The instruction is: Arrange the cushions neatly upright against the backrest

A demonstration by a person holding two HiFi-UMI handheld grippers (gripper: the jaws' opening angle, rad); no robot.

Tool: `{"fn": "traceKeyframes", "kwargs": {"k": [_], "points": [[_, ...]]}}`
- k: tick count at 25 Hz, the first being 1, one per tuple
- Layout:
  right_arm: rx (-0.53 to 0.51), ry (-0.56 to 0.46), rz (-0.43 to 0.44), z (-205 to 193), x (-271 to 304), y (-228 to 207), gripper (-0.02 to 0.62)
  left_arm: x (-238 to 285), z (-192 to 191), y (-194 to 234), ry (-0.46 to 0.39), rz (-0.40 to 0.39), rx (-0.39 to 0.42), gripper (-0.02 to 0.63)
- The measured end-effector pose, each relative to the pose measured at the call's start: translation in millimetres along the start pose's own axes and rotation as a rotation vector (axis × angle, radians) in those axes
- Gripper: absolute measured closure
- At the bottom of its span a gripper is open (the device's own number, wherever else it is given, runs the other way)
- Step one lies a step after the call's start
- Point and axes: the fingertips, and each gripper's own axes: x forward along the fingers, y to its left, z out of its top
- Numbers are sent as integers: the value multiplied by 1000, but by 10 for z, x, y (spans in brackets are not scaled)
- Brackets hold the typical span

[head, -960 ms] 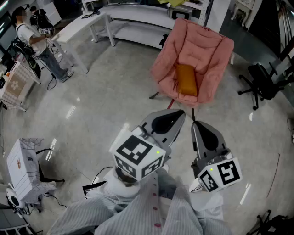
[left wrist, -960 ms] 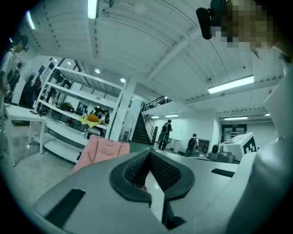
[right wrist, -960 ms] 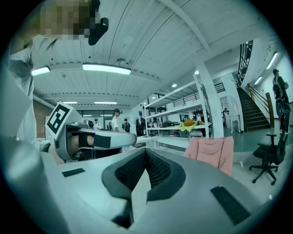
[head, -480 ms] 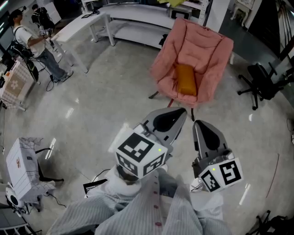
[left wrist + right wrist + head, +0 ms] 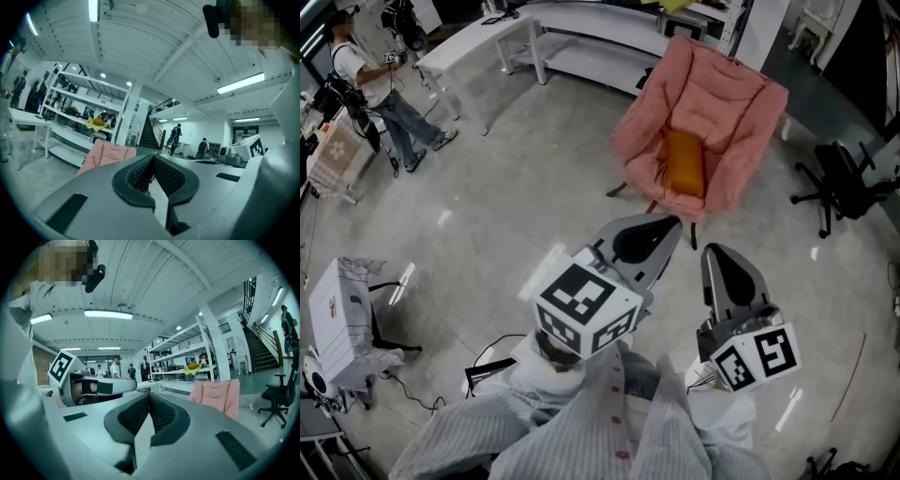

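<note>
An orange cushion (image 5: 684,161) lies on the seat of a pink padded chair (image 5: 717,98) across the floor, its far end leaning toward the backrest. My left gripper (image 5: 667,226) and right gripper (image 5: 719,255) are held close to my body, well short of the chair, both shut and empty. In the left gripper view the shut left gripper (image 5: 151,158) points level, with the pink chair (image 5: 104,156) low at the left behind the jaws. From the right gripper (image 5: 149,396), also shut, the same chair (image 5: 216,396) stands to the right; the cushion is hidden there.
A black office chair (image 5: 848,183) stands right of the pink chair. White tables and shelving (image 5: 534,33) line the far side. A person (image 5: 370,89) stands at far left beside equipment. A white box on a stand (image 5: 337,319) and floor cables (image 5: 492,356) lie left of me.
The view has shifted slightly: the pink chair and both grippers sit a little lower and rightward in the head view. The person at far left has moved. Both grippers stay shut.
</note>
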Motion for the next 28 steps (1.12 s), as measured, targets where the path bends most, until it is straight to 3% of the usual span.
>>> {"fn": "traceKeyframes", "kwargs": {"k": [11,28], "points": [[17,21,2,-62,511,-427,583,400,12,583,16,37,-9,597],[27,17,-126,207,2440,-1359,583,1627,477,2316,67,-98,17,597]]}}
